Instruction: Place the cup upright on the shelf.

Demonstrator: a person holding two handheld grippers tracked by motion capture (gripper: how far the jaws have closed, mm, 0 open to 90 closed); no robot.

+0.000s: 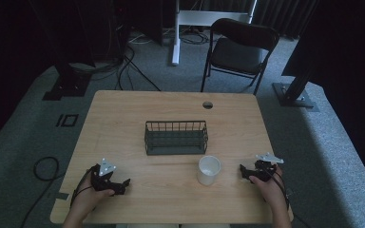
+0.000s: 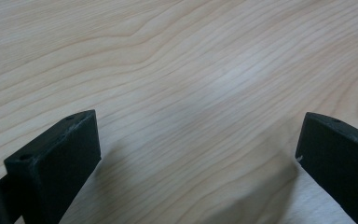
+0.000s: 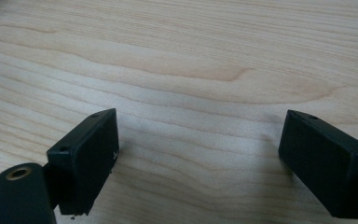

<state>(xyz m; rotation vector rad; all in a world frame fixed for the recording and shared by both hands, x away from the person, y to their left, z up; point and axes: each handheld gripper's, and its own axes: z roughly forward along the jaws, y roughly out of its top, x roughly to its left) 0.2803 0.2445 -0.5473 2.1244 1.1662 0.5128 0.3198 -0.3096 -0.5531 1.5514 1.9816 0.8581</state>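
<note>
1. My fingers (image 2: 51,163) on the L gripper (image 1: 116,183) are spread wide, nothing between them, just bare wood grain of the surface (image 2: 191,70). R gripper (image 1: 248,172) same: fingers (image 3: 86,158) apart, gripping nothing, low over the wood.
2. Both grippers sit near my edge of the surface, L at the left corner area, R at the right, well apart from each other.
3. White cup (image 1: 208,170) stands upright, mouth up, between the two grippers but nearer my R one. Just behind it is the dark wire basket (image 1: 176,137), mid-surface, looks empty from the high view.
4. Step in hand, my guess: R reach to the cup, prob. to set it in the basket. Not started yet.
5. To do it well: come in from the cup's right side w/ fingers kept wide, one to each side of the wall, level w/ mid-height so it doesn't tip. Close slow, cup is smooth and could slip.
6. Lift straight up before moving fwd; the basket's near rim is close to the cup, easy to clip.
7. Keep L parked out of the way, or ready to steady the basket if it slides.
</note>
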